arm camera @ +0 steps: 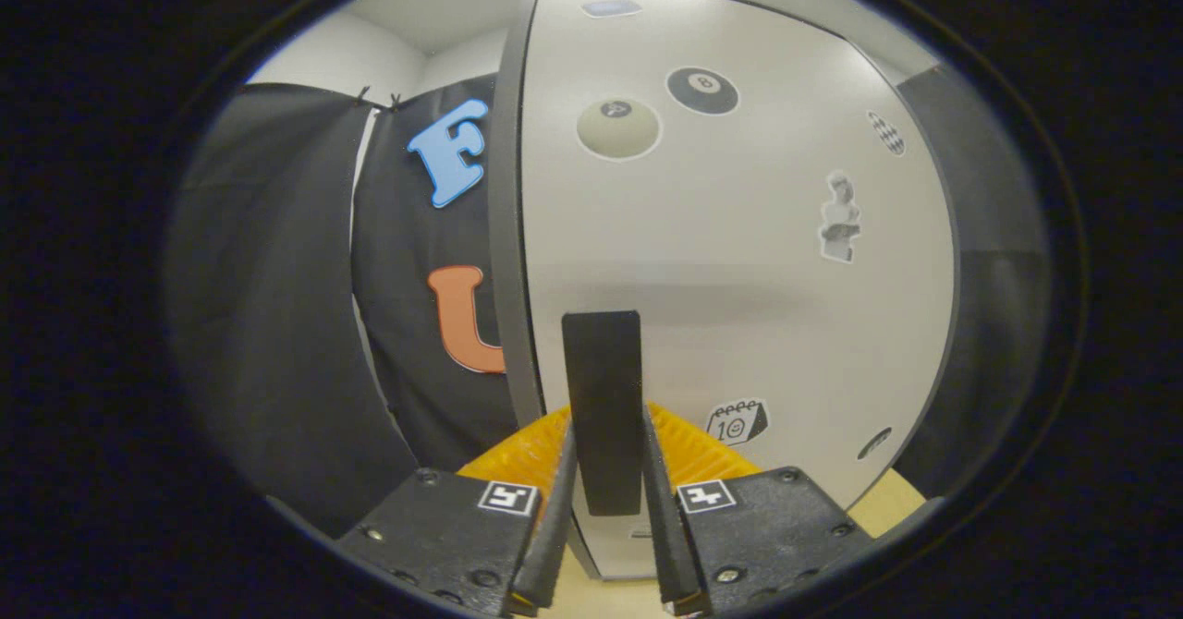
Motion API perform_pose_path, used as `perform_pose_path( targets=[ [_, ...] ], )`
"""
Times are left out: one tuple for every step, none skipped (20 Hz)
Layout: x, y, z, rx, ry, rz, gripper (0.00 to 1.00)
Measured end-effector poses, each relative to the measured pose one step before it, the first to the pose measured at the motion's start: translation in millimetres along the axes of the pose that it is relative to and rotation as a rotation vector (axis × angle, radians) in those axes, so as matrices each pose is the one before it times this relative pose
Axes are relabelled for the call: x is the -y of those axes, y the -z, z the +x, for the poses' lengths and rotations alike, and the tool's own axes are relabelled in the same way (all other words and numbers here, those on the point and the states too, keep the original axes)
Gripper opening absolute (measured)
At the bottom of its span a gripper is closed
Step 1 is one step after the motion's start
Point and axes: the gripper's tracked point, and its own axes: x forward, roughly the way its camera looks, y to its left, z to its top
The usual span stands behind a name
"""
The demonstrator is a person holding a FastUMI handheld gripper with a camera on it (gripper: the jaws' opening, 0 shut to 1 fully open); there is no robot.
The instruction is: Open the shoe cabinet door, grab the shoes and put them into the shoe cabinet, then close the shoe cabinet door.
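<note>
Big pale cabinet door (739,259) fills the scene straight ahead, close up, flat face toward the tool, with a dark grey edge strip running down its left side. To the left of it, farther back, black cloth hangs as the booth wall (277,305), white room wall above that. Dark panel on the far right of the door too. Light wood-coloured floor or base (887,503) peeks out low on the right.

Door has stickers: two billiard-ball stickers (702,91) high up, a small bust sticker (839,218) on the right, a calendar sticker (737,421) low near the fingers, a few tiny ones at the rim, too small to tell.

Black upright handle (603,411) sits on the lower door, vertical. Gripper (605,471) is right at it: one finger on each side of the handle, both pinching it. Fingers (561,508) narrow-set, tips against the handle's flanks.

No shoes to place here; door looks closed or nearly so, can't tell which.
</note>
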Motion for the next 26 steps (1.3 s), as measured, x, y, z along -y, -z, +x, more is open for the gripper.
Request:
perform_pose_path(
  targets=[
    [0.87, -0.56, 0.69, -0.00123, -0.0033, -0.00725, 0.41],
    [1.25, 0.22, 0.75, 0.0019, 0.01087, -0.01902, 0.4],
    [2.01, -0.95, 1.11, 0.00975, 0.00307, -0.01358, 0.39],
    [-0.84, 1.08, -2.08, 0.00679, 0.0049, -0.01654, 0.37],
    [0.9, 0.6, -0.13, 0.00637, 0.00265, -0.01378, 0.34],
    [1.63, 0.65, -0.81, 0.00292, 0.00137, -0.00313, 0.31],
    [-0.42, 0.14, -1.45, -0.00198, -0.00911, 0.00632, 0.29],
    [-0.18, 0.67, -0.83, -0.00027, -0.01202, 0.01164, 0.27],
    [0.1, -0.7, -1.03, 0.00508, -0.00916, 0.00184, 0.25],
    [0.75, 0.48, -1.36, 0.00527, -0.00549, -0.00902, 0.25],
    [0.51, 0.06, -2.03, 0.00216, -0.00522, -0.01075, 0.25],
    [-0.18, 0.91, -3.51, 0.00011, -0.00845, -0.00318, 0.25],
    [-0.9, -0.02, -4.74, -0.00265, -0.01198, 0.00286, 0.25],
    [-1.93, 0.22, -7.21, -0.00307, -0.01567, 0.00163, 0.25],
    [-2.38, -0.84, -6.69, -0.0012, -0.01777, -0.00288, 0.25],
    [1.05, -0.67, -3.71, -0.00117, -0.01894, -0.00339, 0.25],
    [-0.51, 0.17, -4.88, -0.00134, -0.01982, -0.00413, 0.25],
    [-0.26, 1.17, -5.83, 0.00047, -0.01935, 0.00101, 0.25],
    [-1.21, 0.16, -5.34, -0.00123, -0.01818, -0.00346, 0.25],
    [-0.45, 0.11, -5.32, -0.00097, -0.01636, -0.00862, 0.25],
    [0.47, -0.5, -4.8, -0.00079, -0.01419, -0.00171, 0.25],
    [1.67, 0.19, -5.73, -0.00244, -0.01364, -0.00147, 0.25],
    [1.68, 0.67, -4.09, -0.00273, -0.01289, 0.0024, 0.25],
    [0.09, 0.42, -4.34, 0.00075, -0.01327, 0.00073, 0.25],
    [1.35, 0.43, -4.81, 0.00055, -0.01404, 0.0023, 0.25],
    [0.51, 0.72, -4.36, 0.00046, -0.01355, -0.00437, 0.25]
  ],
)
